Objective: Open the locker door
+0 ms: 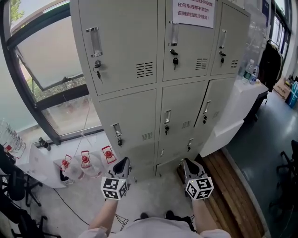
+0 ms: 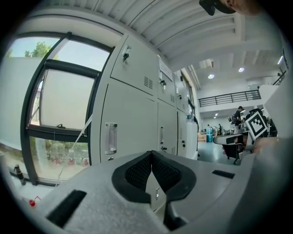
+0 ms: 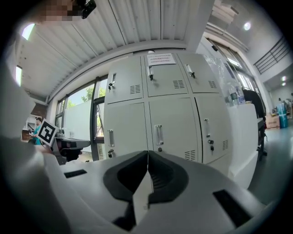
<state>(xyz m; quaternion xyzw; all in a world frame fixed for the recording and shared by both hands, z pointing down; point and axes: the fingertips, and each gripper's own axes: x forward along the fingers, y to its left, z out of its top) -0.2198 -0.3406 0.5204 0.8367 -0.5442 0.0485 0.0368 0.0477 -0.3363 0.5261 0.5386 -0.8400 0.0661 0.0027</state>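
Observation:
The grey locker cabinet (image 1: 139, 111) stands in front of me, three columns wide, and every door I can see is closed. Each door has a metal pull handle (image 1: 94, 42) with a keyed lock (image 1: 175, 60) below it. My left gripper (image 1: 122, 163) and right gripper (image 1: 188, 165) are held side by side, low and short of the cabinet, touching nothing. In the left gripper view the left gripper (image 2: 151, 153) is shut and empty, facing the left column door handle (image 2: 110, 137). In the right gripper view the right gripper (image 3: 148, 151) is shut and empty, facing the middle door handle (image 3: 158, 134).
A paper notice (image 1: 193, 11) is stuck on the top middle door. A large window (image 1: 51, 60) is at the left, with three red-capped water jugs (image 1: 85, 162) on the floor under it. A white counter (image 1: 242, 100) with bottles adjoins the cabinet's right side. Black chairs (image 1: 286, 167) stand far right.

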